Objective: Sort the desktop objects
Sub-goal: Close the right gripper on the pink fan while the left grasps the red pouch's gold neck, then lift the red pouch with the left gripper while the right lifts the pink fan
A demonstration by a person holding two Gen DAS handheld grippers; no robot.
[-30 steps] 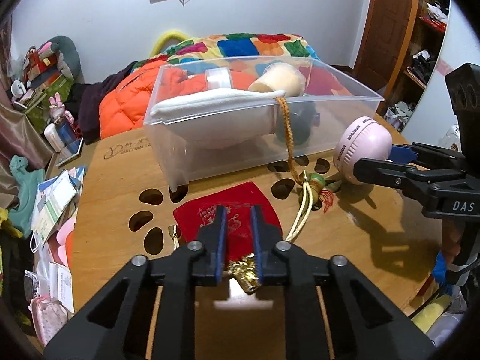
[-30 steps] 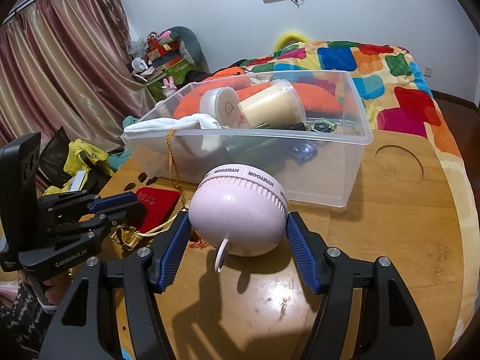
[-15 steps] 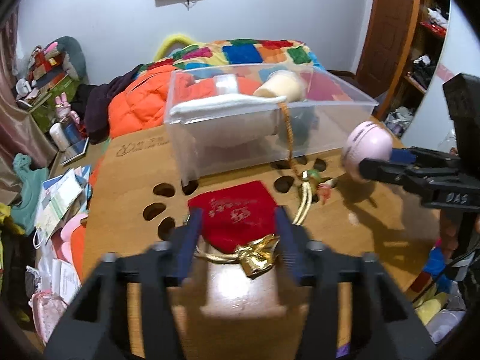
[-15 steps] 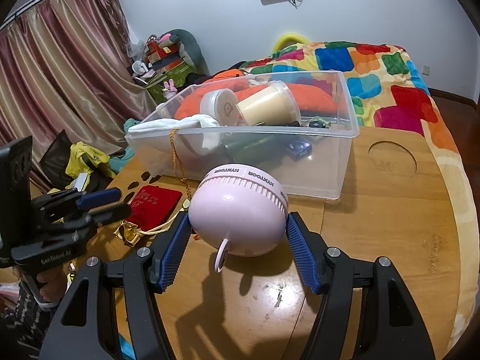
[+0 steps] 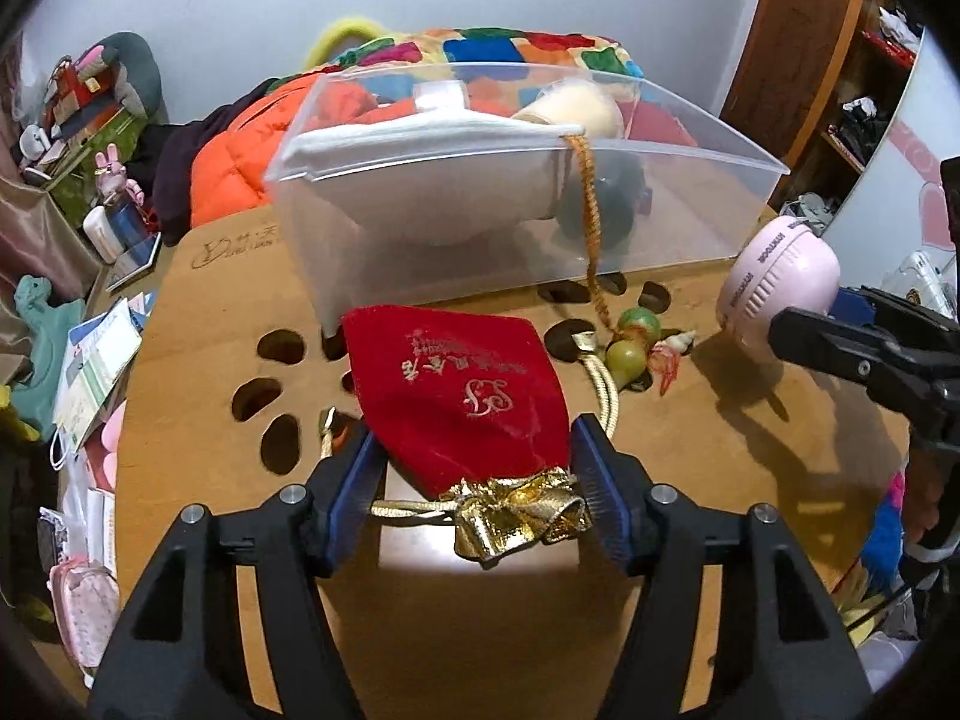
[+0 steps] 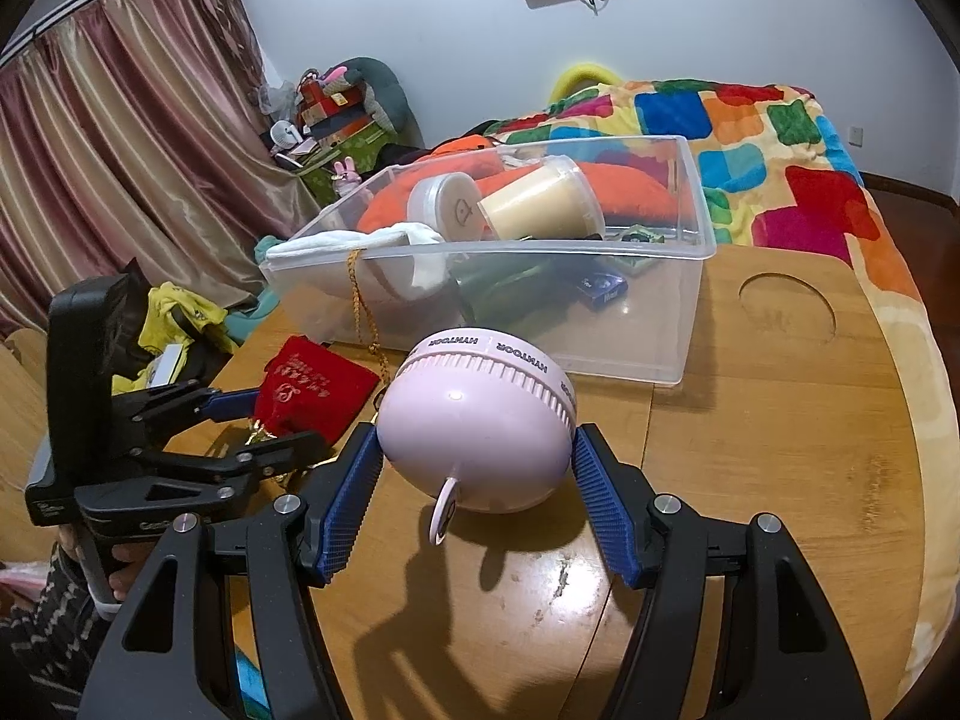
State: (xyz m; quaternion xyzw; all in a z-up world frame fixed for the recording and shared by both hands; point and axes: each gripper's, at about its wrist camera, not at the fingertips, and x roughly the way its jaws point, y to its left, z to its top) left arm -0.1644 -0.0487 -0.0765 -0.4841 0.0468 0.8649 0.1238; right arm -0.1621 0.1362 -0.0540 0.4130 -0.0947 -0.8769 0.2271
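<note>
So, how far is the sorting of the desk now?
Done: a cream cup, a white jar and a cloth already lie in the clear bin. In hand: the right gripper holds the pink fan. Left: the left gripper straddles the red pouch, not gripping; the bead charm waits on the table.

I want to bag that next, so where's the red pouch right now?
In the left wrist view the red pouch lies on the wooden table, just before the clear bin, its gold neck between the left gripper's open fingers.
</note>
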